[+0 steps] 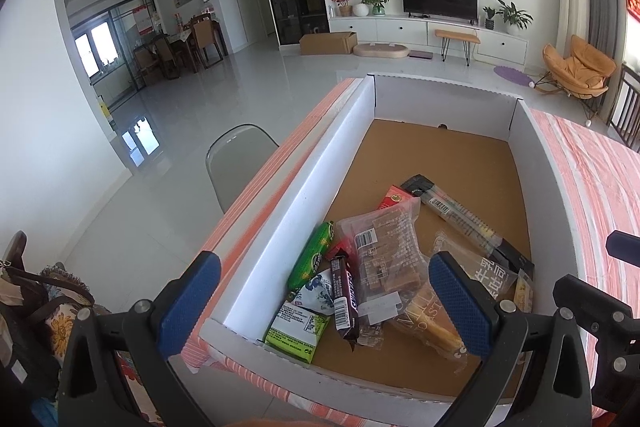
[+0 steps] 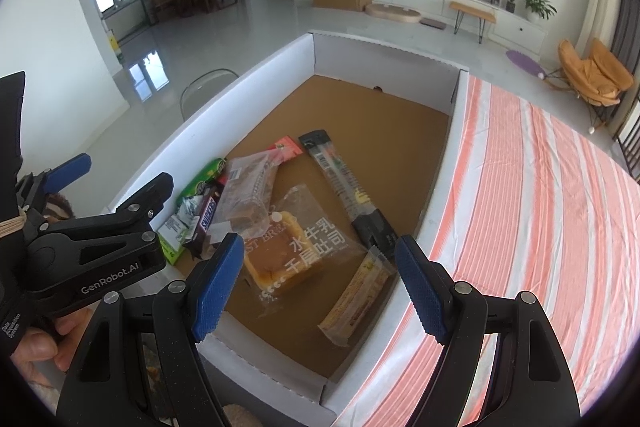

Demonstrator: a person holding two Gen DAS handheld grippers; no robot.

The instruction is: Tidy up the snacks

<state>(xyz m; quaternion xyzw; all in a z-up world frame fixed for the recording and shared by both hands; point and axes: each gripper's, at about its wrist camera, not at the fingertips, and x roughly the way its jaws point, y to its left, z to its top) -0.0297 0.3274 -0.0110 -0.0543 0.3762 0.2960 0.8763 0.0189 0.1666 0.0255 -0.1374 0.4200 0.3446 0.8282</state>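
Observation:
A white cardboard box (image 1: 320, 163) (image 2: 260, 83) with a brown floor holds several snacks near its near end: a Snickers bar (image 1: 345, 297) (image 2: 206, 217), a green packet (image 1: 312, 255) (image 2: 202, 175), a toast bread bag (image 2: 296, 247) (image 1: 420, 323), a clear biscuit bag (image 1: 386, 247) (image 2: 250, 191), a long dark packet (image 1: 460, 217) (image 2: 346, 183) and a yellow bar (image 2: 356, 295). My left gripper (image 1: 324, 307) is open and empty above the box's near left corner. My right gripper (image 2: 320, 283) is open and empty above the near end.
The box lies on a table with an orange-and-white striped cloth (image 2: 540, 207) (image 1: 592, 179). A grey chair (image 1: 236, 155) stands left of the table. A bag with a floral print (image 1: 48, 311) sits at the near left. The left gripper's body (image 2: 100, 239) shows in the right wrist view.

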